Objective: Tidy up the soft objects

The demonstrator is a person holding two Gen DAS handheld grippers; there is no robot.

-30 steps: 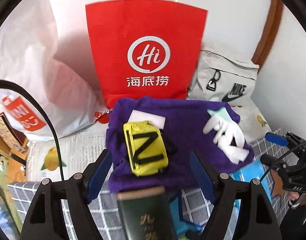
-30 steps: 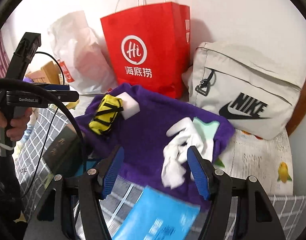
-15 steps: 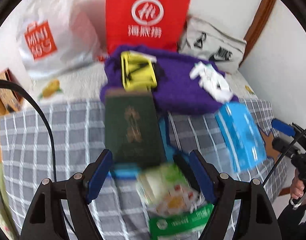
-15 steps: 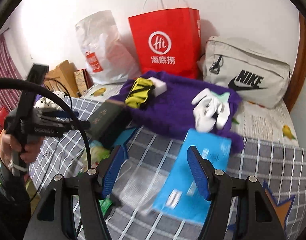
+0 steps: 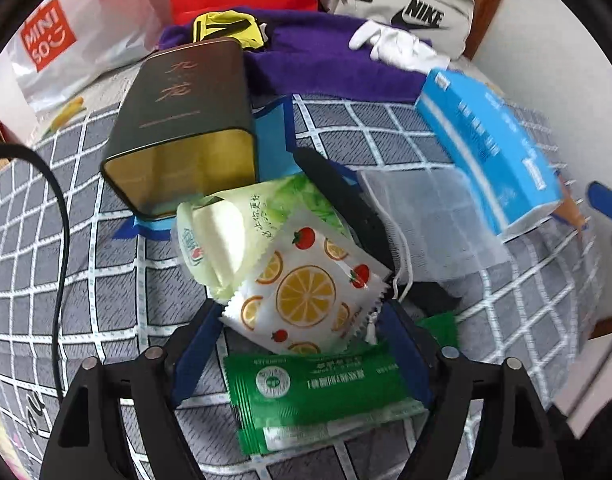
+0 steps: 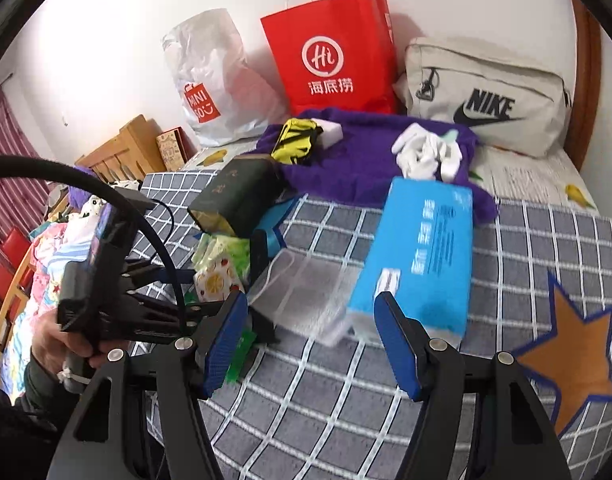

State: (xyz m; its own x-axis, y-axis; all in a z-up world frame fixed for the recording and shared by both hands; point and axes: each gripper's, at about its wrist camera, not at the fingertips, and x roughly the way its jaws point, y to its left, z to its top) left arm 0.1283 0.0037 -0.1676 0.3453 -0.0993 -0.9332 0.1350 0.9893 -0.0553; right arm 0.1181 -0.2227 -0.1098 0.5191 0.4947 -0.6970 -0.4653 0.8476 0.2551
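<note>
Your left gripper [image 5: 301,344] is empty, jaws still opening, pads straddling the fruit-print packet [image 5: 306,288] without touching it. That packet overlaps the green sachet [image 5: 318,392] and leans on the pale green wipes pack [image 5: 225,240]; close here and you'll likely pinch two at once or crease the foil. The dark tin [image 5: 185,128] is propped on the pile's far side, so dragging a packet out could tip it. Your right gripper [image 6: 312,340] is spread and empty, just short of the blue tissue box [image 6: 422,256] and mesh bag [image 6: 306,292] on the bed [image 6: 386,420]; the drawstring could snag a finger.
</note>
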